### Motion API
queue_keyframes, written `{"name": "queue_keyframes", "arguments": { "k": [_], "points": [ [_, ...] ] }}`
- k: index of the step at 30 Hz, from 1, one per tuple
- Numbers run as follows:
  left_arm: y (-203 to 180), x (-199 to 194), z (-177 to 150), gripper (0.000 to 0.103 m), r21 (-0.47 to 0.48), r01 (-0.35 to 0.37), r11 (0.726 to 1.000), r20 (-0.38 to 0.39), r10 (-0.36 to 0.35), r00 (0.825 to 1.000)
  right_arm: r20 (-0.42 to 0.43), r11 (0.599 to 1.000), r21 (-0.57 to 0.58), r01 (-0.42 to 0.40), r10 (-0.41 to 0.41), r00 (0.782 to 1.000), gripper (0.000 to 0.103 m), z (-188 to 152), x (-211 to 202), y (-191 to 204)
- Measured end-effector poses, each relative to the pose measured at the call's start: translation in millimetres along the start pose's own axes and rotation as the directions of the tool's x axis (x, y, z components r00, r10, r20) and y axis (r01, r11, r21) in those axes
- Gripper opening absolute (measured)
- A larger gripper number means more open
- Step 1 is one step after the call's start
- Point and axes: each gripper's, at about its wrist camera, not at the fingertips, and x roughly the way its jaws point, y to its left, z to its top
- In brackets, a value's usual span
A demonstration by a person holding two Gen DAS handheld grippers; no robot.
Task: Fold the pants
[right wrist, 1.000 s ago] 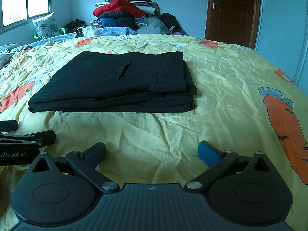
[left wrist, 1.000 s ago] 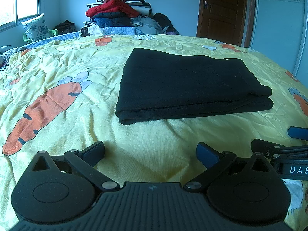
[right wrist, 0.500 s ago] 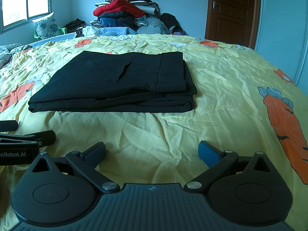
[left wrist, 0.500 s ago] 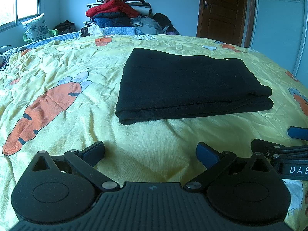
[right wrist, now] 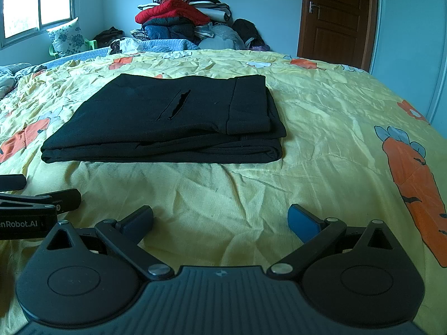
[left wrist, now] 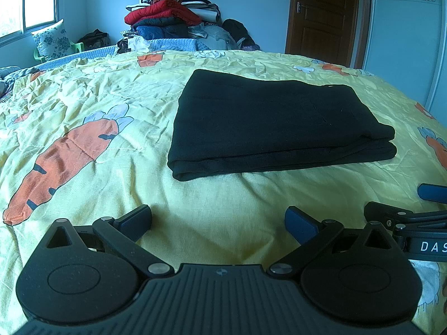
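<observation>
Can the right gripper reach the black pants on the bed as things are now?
Probably yes. The right gripper has its jaws open and empty, and only bare yellow sheet lies between it and the folded black pants.

Black folded pants (left wrist: 273, 128) lie on a yellow bedsheet (left wrist: 117, 95) printed with orange carrots, the black claws (left wrist: 218, 220) (right wrist: 220, 222) carry blue pads, and a red jacket (right wrist: 173, 9) tops the pile beside a brown door (right wrist: 338, 14).

My left gripper (left wrist: 219, 222) sits wide open, low over the yellow carrot-print bedspread (left wrist: 83, 106), holding nothing. Black pants (left wrist: 268, 122) lie folded ahead (neat rectangle, layered edge facing me). Right gripper (left wrist: 402, 203) pokes in beside mine, apart from the pants.
</observation>
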Motion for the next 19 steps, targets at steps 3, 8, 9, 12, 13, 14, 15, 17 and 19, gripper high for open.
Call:
{"name": "queue_keyframes", "arguments": {
  "k": [3,8,9,12,13,14,15,17,19],
  "points": [
    [0.0,0.0,0.0,0.103,0.000,0.000,1.000,0.000,0.000,1.000,0.000,1.000,0.000,0.000,0.000,1.000,0.103,0.0,0.0,0.0],
    [0.0,0.1,0.0,0.103,0.000,0.000,1.000,0.000,0.000,1.000,0.000,1.000,0.000,0.000,0.000,1.000,0.103,0.0,0.0,0.7],
    [0.1,0.1,0.0,0.103,0.000,0.000,1.000,0.000,0.000,1.000,0.000,1.000,0.000,0.000,0.000,1.000,0.103,-0.1,0.0,1.4],
    [0.0,0.0,0.0,0.103,0.000,0.000,1.000,0.000,0.000,1.000,0.000,1.000,0.000,0.000,0.000,1.000,0.103,0.0,-0.1,0.7],
    [0.2,0.1,0.0,0.103,-0.001,0.001,1.000,0.000,-0.001,1.000,0.000,1.000,0.001,0.000,0.000,1.000,0.103,-0.4,-0.3,1.6],
    [0.0,-0.2,-0.1,0.103,-0.002,0.002,1.000,0.001,-0.002,1.000,0.000,1.000,0.000,0.000,0.000,1.000,0.103,-0.1,-0.1,2.0],
    [0.1,-0.4,0.0,0.103,-0.003,0.002,1.000,0.002,-0.002,1.000,0.000,1.000,0.000,0.000,0.000,1.000,0.103,0.2,0.0,1.1],
    [0.0,-1.0,0.2,0.103,-0.006,0.003,1.000,0.003,-0.003,1.000,0.000,1.000,-0.002,0.002,-0.002,1.000,0.103,-0.1,-0.1,2.5],
    [0.0,-2.0,0.2,0.103,-0.004,0.005,1.000,0.004,-0.005,1.000,-0.001,1.000,-0.002,0.002,-0.002,1.000,0.103,0.4,-0.3,2.3]
  ]
}}
